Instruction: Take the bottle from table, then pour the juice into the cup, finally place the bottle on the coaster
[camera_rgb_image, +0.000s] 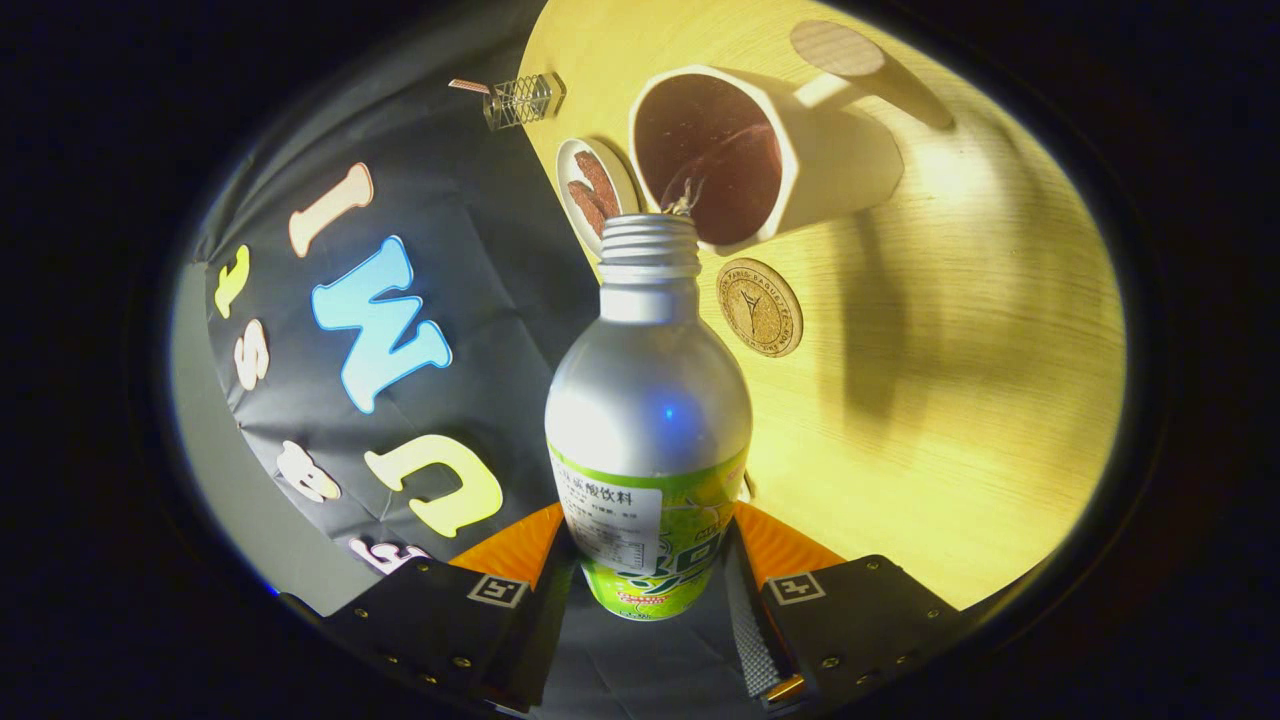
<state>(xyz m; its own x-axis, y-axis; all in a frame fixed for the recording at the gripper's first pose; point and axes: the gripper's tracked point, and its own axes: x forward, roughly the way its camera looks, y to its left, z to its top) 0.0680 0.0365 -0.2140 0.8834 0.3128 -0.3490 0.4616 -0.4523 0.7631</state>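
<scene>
1. Jaws: the gripper (650, 575) has its two fingers (520, 560) pressed against opposite sides of the bottle (648, 420), pinching it at the labelled lower body.
2. Bottle: a silver metal bottle with a green label around its lower part. It sits between the fingers and extends ahead of them. Its threaded neck (648, 245) is uncapped.
3. Orientation: the whole view is rolled, so that the surface (950, 400) appears to one side of the bottle and the booth wall to the other. The bottle is tilted with its mouth directed at the cup (760, 150).
4. Cup: a white faceted mug lies just beyond the bottle's mouth, its opening facing the camera. Its interior looks dark reddish-brown; whether liquid stands in it cannot be told. A wooden-looking handle (850, 55) projects from its far side.
5. Coaster: a round cork coaster (760, 307) lies flat on the surface, just beside the bottle's neck and near the cup, unoccupied.
6. Other items: a small round dish (592, 190) holding brownish pieces sits beside the cup. A small clear boxlike object (520, 100) stands further off, at the surface's edge.
</scene>
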